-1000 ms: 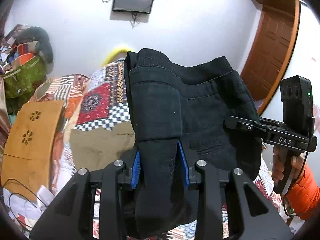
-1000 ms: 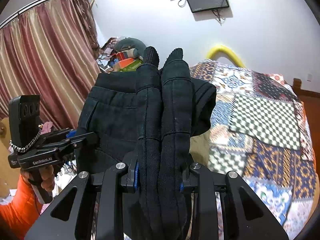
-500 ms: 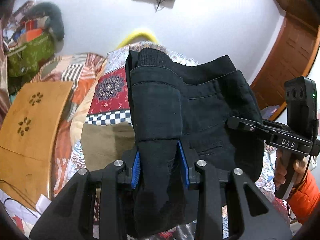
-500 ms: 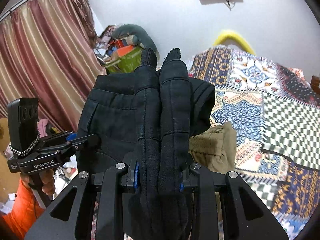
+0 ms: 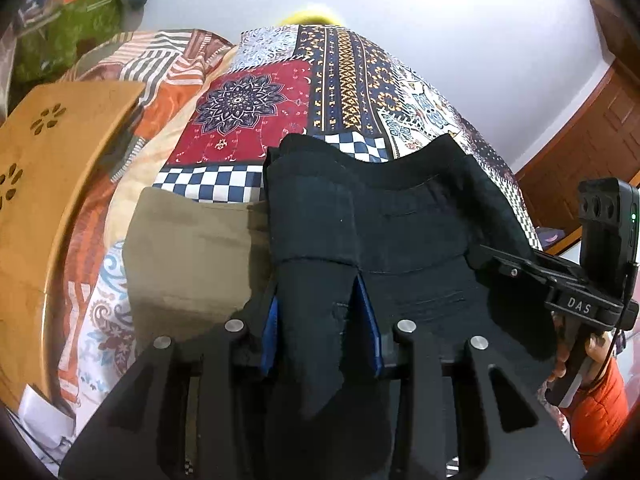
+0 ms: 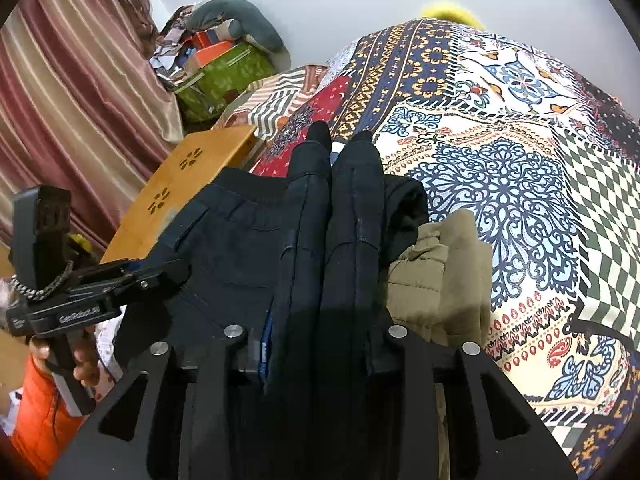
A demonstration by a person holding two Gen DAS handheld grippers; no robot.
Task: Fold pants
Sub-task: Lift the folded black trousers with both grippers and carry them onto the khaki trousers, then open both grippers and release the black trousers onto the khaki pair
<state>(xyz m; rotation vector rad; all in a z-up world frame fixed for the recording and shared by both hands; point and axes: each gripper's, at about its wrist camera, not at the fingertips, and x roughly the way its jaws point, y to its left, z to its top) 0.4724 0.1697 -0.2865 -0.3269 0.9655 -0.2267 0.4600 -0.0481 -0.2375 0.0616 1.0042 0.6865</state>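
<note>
The left gripper (image 5: 318, 300) has a thick fold of the black pants (image 5: 400, 216) between its blue pads (image 5: 269, 334), which still press the cloth as its jaws are opening. The right gripper (image 6: 320, 320) pinches two bunched folds of the pants, its jaws likewise opening with the cloth between them. The pants hang stretched between the two, above a patchwork quilt (image 6: 500, 152), with khaki cloth (image 5: 192, 256) just left of the left gripper and a wooden board (image 5: 52, 152) further left.
</note>
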